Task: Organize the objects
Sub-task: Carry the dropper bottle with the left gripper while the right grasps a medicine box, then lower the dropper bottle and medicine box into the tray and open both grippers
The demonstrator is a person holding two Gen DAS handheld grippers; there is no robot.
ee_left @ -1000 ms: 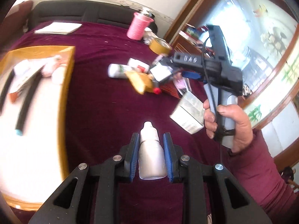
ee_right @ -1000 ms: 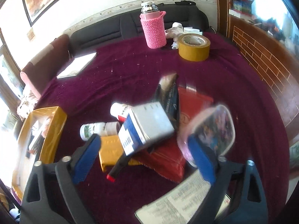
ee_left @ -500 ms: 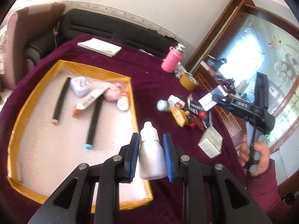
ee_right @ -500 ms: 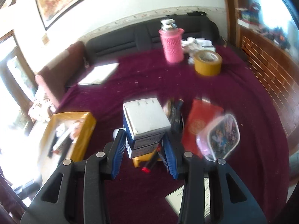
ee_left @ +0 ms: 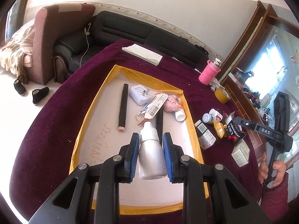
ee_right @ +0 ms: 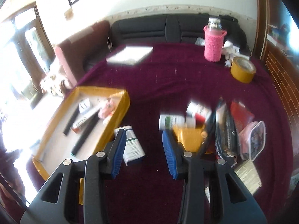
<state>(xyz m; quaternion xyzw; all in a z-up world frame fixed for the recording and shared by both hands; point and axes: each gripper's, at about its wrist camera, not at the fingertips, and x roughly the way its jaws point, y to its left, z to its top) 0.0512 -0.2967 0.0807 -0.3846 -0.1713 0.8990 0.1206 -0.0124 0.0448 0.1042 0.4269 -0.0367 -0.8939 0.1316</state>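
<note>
My left gripper [ee_left: 151, 145] is shut on a small white dropper bottle [ee_left: 151, 158] and holds it above the near part of a yellow-rimmed tray [ee_left: 192, 130]. The tray holds two black sticks, a white plug, a tube box, a pink toy and a small bottle. My right gripper [ee_right: 143, 147] is open and empty above the maroon cloth. A white and green box [ee_right: 131, 145] lies on the cloth just past its left finger, beside the tray [ee_right: 115, 119]. The right gripper also shows in the left wrist view [ee_left: 243, 124].
A pile of bottles [ee_right: 172, 121], a yellow packet [ee_right: 188, 136], black and red packs and a clear case [ee_right: 252, 140] lies right of the tray. A pink-sleeved flask [ee_right: 214, 43], a tape roll [ee_right: 242, 69] and papers [ee_right: 130, 55] stand at the far side. A sofa is behind.
The left gripper carried the dropper bottle leftward over the tray. The right gripper took the white and blue-green box, moved it left, let it go beside the tray and opened.
</note>
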